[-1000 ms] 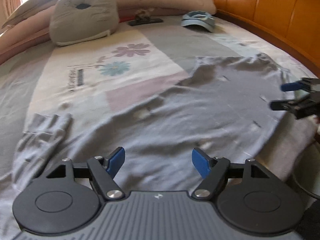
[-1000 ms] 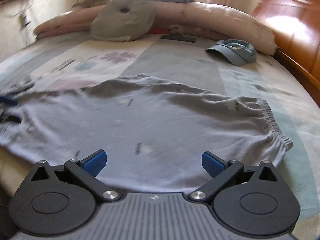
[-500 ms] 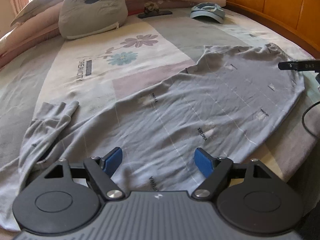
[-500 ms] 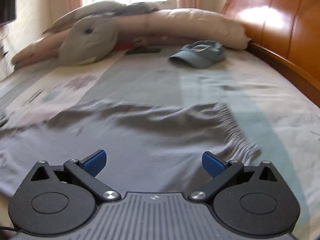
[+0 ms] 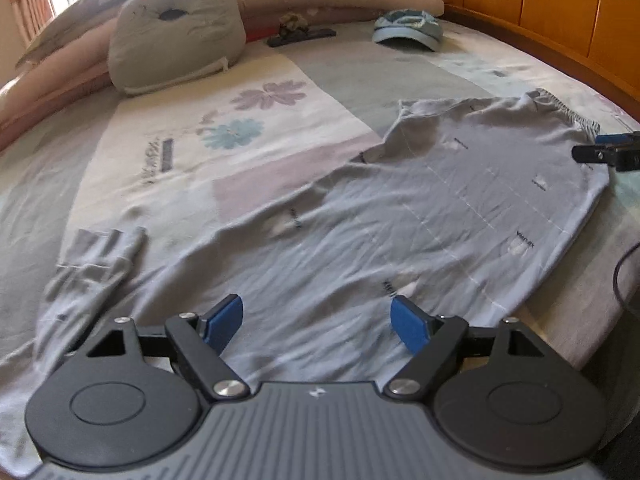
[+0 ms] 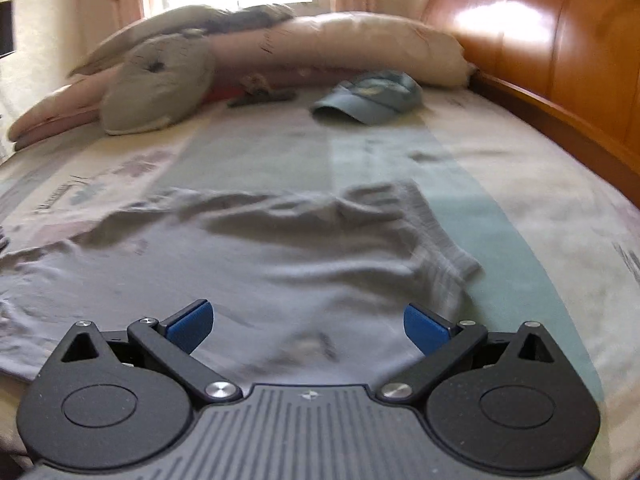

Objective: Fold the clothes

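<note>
- A bed (image 5: 120, 184) fills both views, covered by a sheet in blocks of cream, grey, pink and pale green with printed flowers.
- A polished wooden headboard (image 6: 560, 40) curves along the right side of the bed.
- A long pinkish-beige bolster pillow (image 6: 360, 44) lies across the far end, under a bright window with curtains.
- A grey pair of long pants (image 5: 400, 232) is spread flat across the near part of the bed. Its elastic waistband (image 5: 568, 112) lies towards the headboard side, and the leg cuffs (image 5: 96, 256) lie bunched at the opposite end. The fabric is lightly creased, with small printed marks.
- A grey cushion (image 5: 176, 32) with a dark spot on it leans against the bolster.
- The left gripper (image 5: 316, 322) hovers above the middle of the pants, pointing down at them. Its blue-padded jaws stand wide apart with nothing between them.
- The right gripper (image 6: 306, 326) hovers above the waist end of the pants. Its jaws are also wide apart and hold nothing. From the left camera, its tip shows at the right edge, just over the waistband.
- A blue baseball cap (image 6: 368, 98) sits on the sheet near the bolster, well apart from the pants.
- A small dark flat object (image 5: 300, 36) lies between the cushion and the cap; too blurred to identify.
</note>
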Demonstrator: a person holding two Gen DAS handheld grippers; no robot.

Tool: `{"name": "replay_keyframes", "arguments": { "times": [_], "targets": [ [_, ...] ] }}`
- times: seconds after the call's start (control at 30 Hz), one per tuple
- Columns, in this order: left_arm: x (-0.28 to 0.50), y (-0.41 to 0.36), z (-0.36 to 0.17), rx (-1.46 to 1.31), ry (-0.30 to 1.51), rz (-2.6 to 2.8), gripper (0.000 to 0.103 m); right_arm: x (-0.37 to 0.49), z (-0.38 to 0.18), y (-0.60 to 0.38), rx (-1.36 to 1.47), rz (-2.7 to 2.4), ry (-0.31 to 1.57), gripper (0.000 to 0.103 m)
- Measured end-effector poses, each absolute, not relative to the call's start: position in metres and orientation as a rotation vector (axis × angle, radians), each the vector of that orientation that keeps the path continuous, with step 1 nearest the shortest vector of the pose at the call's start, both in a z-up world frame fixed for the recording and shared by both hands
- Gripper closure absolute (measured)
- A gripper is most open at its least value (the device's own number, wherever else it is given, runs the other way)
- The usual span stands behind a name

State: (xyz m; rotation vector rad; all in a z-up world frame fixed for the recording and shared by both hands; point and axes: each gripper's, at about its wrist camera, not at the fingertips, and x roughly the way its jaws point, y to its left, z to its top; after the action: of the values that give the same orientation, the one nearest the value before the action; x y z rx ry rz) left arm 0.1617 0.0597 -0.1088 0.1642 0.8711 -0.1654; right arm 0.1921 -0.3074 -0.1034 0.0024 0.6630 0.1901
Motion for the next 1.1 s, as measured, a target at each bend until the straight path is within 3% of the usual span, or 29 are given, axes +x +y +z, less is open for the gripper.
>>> {"name": "replay_keyframes", "arguments": {
  "times": [0.27,0.57,1.1],
  "targets": [
    [0.145,0.074,-0.117,0.064,0.894,-0.149,0.019,0.183,-0.123,-0.295,-0.021,0.221,0.742,0.0],
    [0.145,0.064,-0.107,0.099,0.854,-0.173,0.019,0.177,-0.096,-0.358,0.316,0.173,0.708,0.0],
    [0.13,0.11,-0.112,-0.045,0.908,-0.082,0.018,0.189,-0.086,-0.255,0.21,0.425,0.73,0.0]
  ]
}}
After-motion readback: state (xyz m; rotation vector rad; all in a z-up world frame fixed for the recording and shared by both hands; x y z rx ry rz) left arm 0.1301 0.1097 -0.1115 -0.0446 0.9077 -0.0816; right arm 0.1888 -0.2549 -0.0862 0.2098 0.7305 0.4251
